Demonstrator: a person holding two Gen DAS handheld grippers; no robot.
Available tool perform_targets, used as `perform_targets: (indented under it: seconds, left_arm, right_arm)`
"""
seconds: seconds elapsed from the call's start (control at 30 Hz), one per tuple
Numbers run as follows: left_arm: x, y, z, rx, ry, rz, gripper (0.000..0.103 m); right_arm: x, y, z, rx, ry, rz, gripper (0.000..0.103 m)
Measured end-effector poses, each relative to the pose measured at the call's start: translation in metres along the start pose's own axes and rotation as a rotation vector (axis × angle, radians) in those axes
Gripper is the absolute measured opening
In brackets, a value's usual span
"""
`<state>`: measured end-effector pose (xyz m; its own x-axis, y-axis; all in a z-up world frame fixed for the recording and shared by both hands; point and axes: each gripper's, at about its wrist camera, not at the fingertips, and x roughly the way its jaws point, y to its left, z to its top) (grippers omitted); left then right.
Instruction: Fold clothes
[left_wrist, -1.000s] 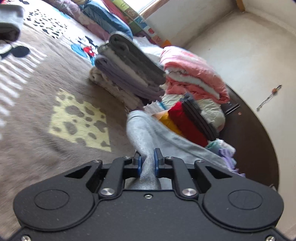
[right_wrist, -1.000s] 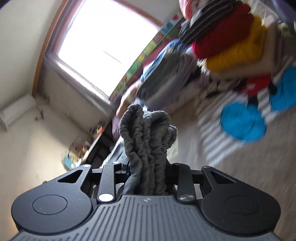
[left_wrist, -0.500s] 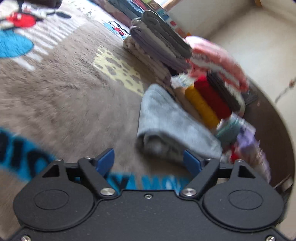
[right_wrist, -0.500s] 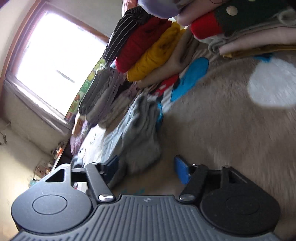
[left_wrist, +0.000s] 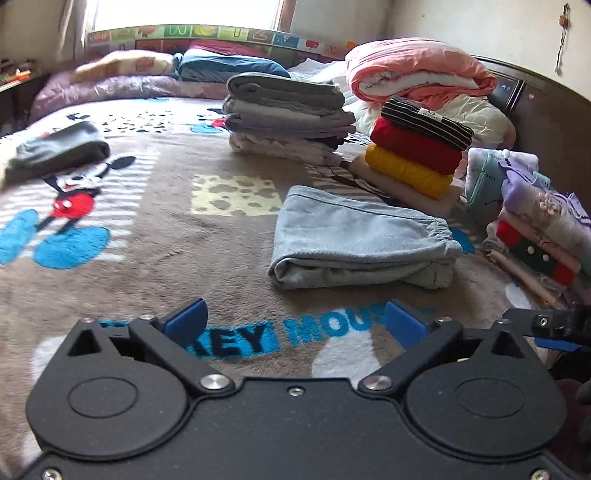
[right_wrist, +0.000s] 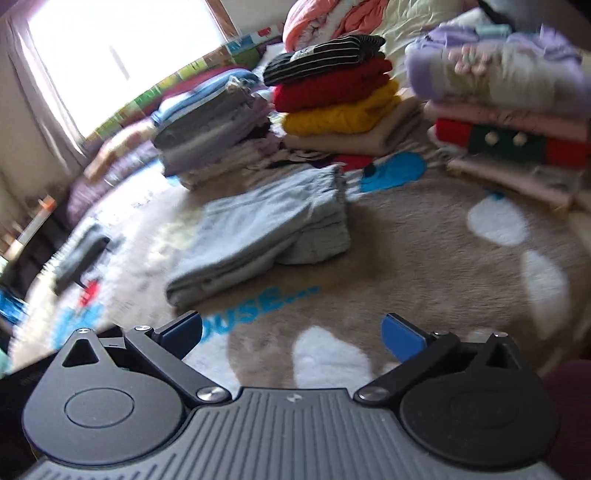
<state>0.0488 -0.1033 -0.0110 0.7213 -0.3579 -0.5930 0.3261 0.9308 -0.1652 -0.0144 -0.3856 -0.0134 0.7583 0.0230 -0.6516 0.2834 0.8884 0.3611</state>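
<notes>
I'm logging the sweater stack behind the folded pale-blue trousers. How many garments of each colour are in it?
Black-and-white striped top: 1
Red knit sweater: 1
Mustard-yellow knit sweater: 1
Beige garment at the bottom: 1
Total: 4

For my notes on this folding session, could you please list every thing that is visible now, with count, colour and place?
folded trousers: one, light blue, on the blanket in front of both grippers
blanket: one, brown with cartoon print, covering the bed
grey stack: one, grey and lilac, behind the trousers
colourful stack: one, striped, red, yellow, beige, right of the grey stack
pastel stack: one, lilac, pink, red-green, far right
dark garment: one, dark grey, far left
pink bedding: one, by the headboard
left gripper: black, blue pads, opening, nothing between
right gripper: same, opening, nothing between
</notes>
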Motion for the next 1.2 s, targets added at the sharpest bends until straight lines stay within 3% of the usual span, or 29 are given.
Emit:
perform_targets:
  seconds: [0.13,0.23,0.47,1.2]
  left_arm:
    - [-0.007,-0.011,0.002,0.083,0.03,0.009,0.103]
    - [-0.015,-0.019,0.002,0.13,0.004,0.058,0.103]
    - [-0.02,-0.012,0.006,0.052,0.01,0.031,0.103]
    - [-0.025,-0.015,0.008,0.051,0.006,0.014,0.103]
  right_arm:
    - [-0.012,0.014,-0.004,-0.077,-0.015,-0.024,0.103]
    - [-0.017,0.024,-0.006,-0.124,-0.013,-0.044,0.103]
    - [-0.023,0.04,-0.01,-0.2,-0.001,-0.09,0.103]
    - [-0.022,0.052,-0.012,-0.243,0.009,-0.101,0.103]
